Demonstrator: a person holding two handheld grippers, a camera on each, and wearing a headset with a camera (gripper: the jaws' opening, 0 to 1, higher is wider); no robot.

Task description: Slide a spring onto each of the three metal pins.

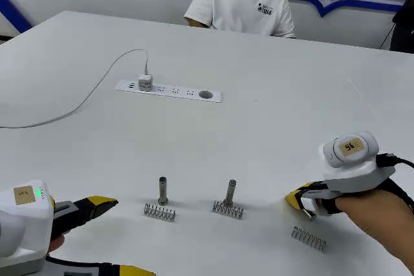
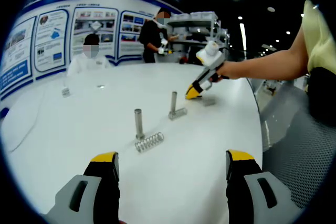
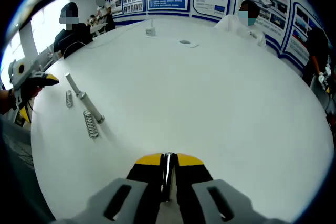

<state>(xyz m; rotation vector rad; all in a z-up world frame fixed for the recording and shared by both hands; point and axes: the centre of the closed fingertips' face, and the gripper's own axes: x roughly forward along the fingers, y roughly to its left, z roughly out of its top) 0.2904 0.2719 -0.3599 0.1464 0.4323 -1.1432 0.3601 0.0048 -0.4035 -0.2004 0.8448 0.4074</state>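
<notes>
Steel, smooth and round, the left pin [image 1: 163,191] and the right pin [image 1: 230,193] stand upright side by side on the table [image 1: 272,127], each on a slightly wider foot. A coiled wire spring lies flat just in front of each, on my side: the left spring [image 1: 159,212] by the left pin's foot and the middle spring [image 1: 228,209] by the right pin's foot. Whether they touch the feet I cannot tell. The third spring [image 1: 308,238] lies apart to the right, slanted, near my right gripper [image 3: 168,160] and closer to me. That gripper's yellow-tipped jaws are pressed together on a thin bright metal rod, the third pin [image 3: 168,174], which runs along between them. My left gripper [image 2: 171,157] hovers low at the left, near the left spring, jaws spread wide.

The table is white, matt and broad. Farther off on it lies a flat white power strip [image 1: 169,90] with a small white charger [image 1: 145,83] plugged in near its left end. A thin grey cable [image 1: 84,105] curves from the charger away to the left. Across the table sits a person in a white shirt [image 1: 242,1].
</notes>
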